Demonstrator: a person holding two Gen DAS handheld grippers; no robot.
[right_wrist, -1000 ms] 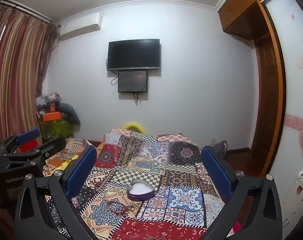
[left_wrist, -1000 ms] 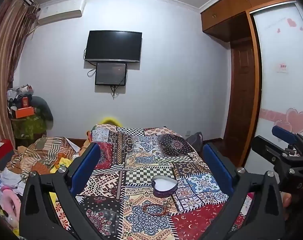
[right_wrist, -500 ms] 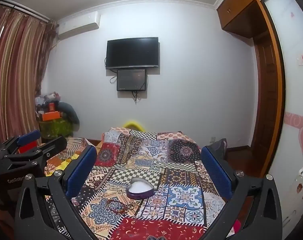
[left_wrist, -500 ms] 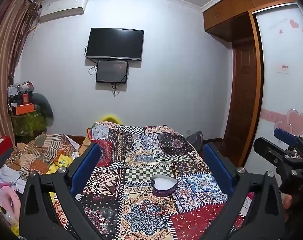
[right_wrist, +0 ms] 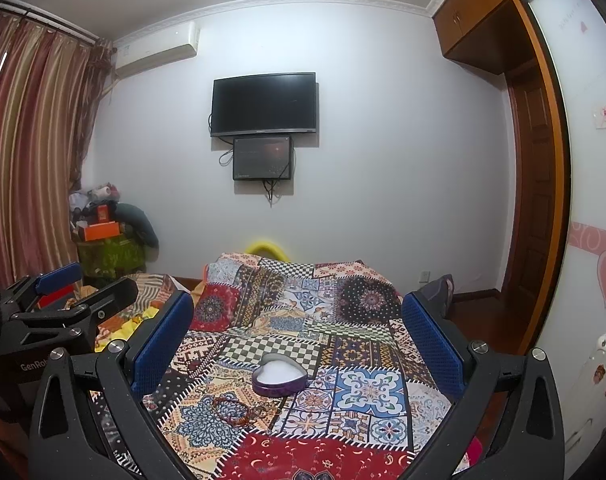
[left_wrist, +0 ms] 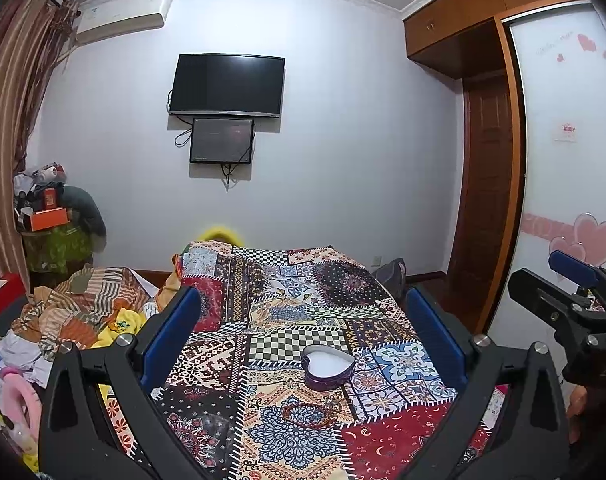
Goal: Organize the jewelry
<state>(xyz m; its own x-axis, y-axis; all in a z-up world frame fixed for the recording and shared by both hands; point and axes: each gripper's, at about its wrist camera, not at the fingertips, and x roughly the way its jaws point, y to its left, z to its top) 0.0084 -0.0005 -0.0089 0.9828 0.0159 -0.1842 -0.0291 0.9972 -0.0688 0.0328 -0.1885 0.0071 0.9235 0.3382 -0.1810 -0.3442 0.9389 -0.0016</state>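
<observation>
Both grippers — left and right — are held spread and empty above the quilt. A heart box lies open mid-quilt; a bracelet is seen just beside it.

- Right hand-held gripper: blue pads spread wide, nothing between them, held above the bed.
- Heart-shaped box: open, white inside, on the patchwork cover.
- Beaded bracelet: near-left of the box, apart.
- Left hand-held gripper: far left, parted.
</observation>
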